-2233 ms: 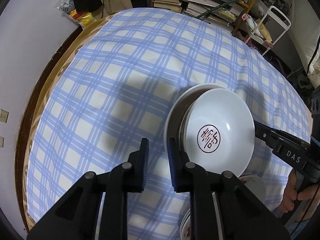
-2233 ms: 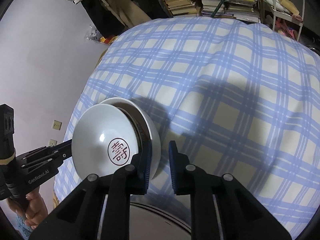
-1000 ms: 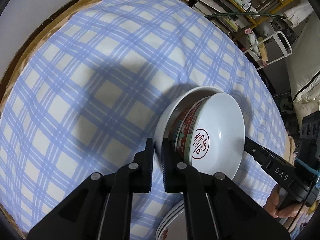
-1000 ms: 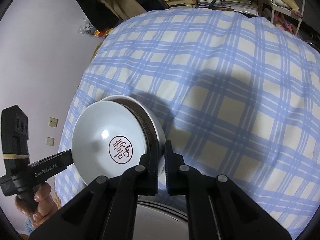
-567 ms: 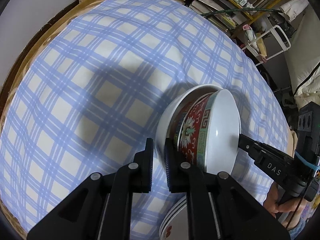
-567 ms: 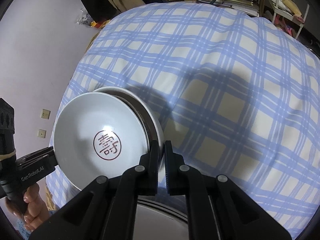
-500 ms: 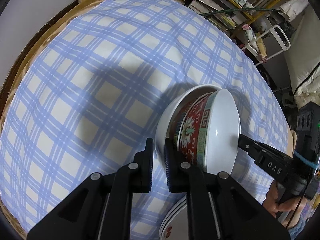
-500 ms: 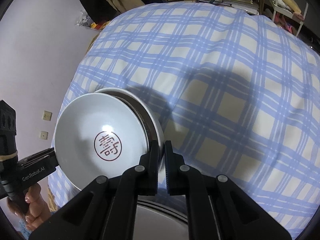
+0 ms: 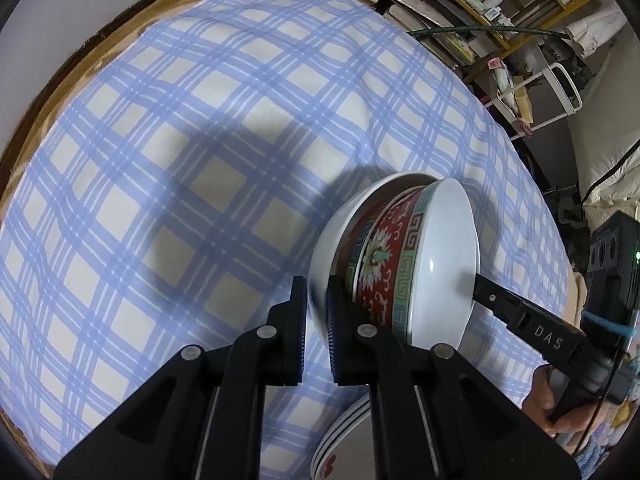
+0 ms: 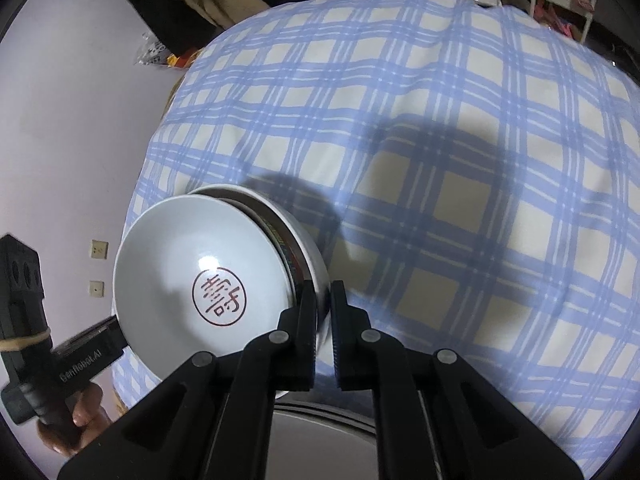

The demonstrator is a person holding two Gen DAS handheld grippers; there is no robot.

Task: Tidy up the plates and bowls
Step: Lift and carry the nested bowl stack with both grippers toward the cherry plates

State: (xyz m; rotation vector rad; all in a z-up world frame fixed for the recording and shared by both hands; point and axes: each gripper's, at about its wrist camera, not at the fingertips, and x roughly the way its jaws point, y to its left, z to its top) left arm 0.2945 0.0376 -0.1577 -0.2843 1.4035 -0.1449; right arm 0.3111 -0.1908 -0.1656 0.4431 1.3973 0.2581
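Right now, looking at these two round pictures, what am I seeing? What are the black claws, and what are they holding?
There is no robot here: a person holds a hand tool with two black fingers in each hand. Each tool has a wide-angle camera looking along its fingers, so each picture comes from one tool.

In the left tool's view, the left gripper pinches the rim of a plain white bowl, with red patterned bowls nested inside. The right gripper pinches the opposite rim, so both carry the stack, tilted, above a blue checked tablecloth. More stacked plates sit at the picture's bottom edge. A hand grips the other tool's handle.
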